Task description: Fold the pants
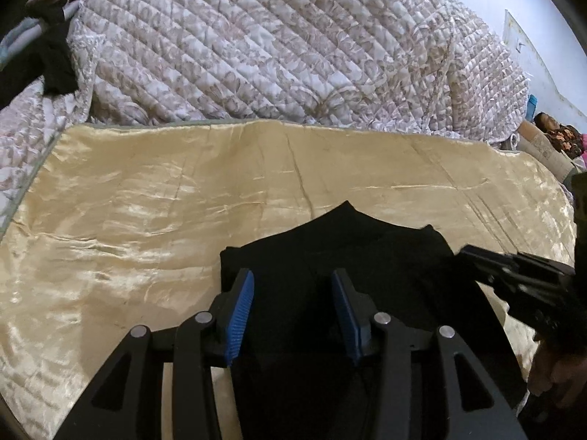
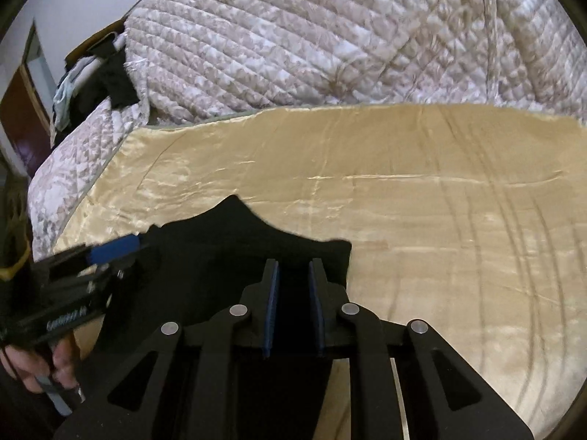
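Note:
The black pants [image 1: 345, 256] lie folded on the gold satin sheet [image 1: 146, 201], near the front edge. My left gripper [image 1: 293, 293] hovers over the pants with its blue-padded jaws wide apart and nothing between them. The right gripper shows at that view's right edge [image 1: 513, 275]. In the right wrist view the pants [image 2: 227, 242] lie under my right gripper [image 2: 293, 286], whose jaws stand a narrow gap apart over the black cloth. Whether they pinch cloth is not visible. The left gripper [image 2: 110, 253] enters from the left there.
A quilted floral blanket [image 1: 275, 44] is bunched up behind the gold sheet [image 2: 440, 201]. Dark clothes [image 1: 55, 62] hang at the far left, also seen in the right wrist view [image 2: 110, 80]. A person [image 1: 557, 132] lies at the far right.

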Demonstrator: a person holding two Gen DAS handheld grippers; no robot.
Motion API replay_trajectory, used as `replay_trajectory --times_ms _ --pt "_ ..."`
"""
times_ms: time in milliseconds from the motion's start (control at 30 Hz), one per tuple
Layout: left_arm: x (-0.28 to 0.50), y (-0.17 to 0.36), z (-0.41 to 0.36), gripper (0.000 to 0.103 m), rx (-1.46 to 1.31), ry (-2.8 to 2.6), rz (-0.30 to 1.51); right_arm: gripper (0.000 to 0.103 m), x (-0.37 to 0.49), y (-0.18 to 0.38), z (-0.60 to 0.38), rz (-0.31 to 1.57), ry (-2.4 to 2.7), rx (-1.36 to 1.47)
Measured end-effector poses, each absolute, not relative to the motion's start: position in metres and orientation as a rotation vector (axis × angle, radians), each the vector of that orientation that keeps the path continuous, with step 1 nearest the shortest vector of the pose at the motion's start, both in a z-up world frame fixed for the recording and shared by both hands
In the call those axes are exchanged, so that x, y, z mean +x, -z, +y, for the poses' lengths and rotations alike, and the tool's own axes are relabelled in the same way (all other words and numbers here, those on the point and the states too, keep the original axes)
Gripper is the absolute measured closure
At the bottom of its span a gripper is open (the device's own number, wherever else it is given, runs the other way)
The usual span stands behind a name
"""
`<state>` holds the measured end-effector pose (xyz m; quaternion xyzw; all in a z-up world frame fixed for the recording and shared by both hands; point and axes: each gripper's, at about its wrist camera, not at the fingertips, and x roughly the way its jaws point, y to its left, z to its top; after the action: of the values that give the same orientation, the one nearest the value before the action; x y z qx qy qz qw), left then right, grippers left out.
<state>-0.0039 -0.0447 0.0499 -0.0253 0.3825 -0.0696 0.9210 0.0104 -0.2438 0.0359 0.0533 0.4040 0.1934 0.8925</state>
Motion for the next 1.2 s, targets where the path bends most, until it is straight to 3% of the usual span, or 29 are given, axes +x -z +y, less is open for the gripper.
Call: replay_trajectory --times_ms 267,467,1200 --pt "-0.063 -0.049 -0.052 0.055 -0.021 0.16 0.767 0.086 -0.056 -0.046 -0.25 0.792 -0.435 0.089" --pt "-0.082 -0.031 -0.055 0.055 -0.003 0.155 0.795 0.086 -0.083 -0.023 -0.245 0.806 -0.442 0.022" --pt "-0.065 -0.034 -0.036 0.052 -0.061 0.119 0.804 0.082 -0.054 -0.027 -0.278 0.884 -0.377 0.172"
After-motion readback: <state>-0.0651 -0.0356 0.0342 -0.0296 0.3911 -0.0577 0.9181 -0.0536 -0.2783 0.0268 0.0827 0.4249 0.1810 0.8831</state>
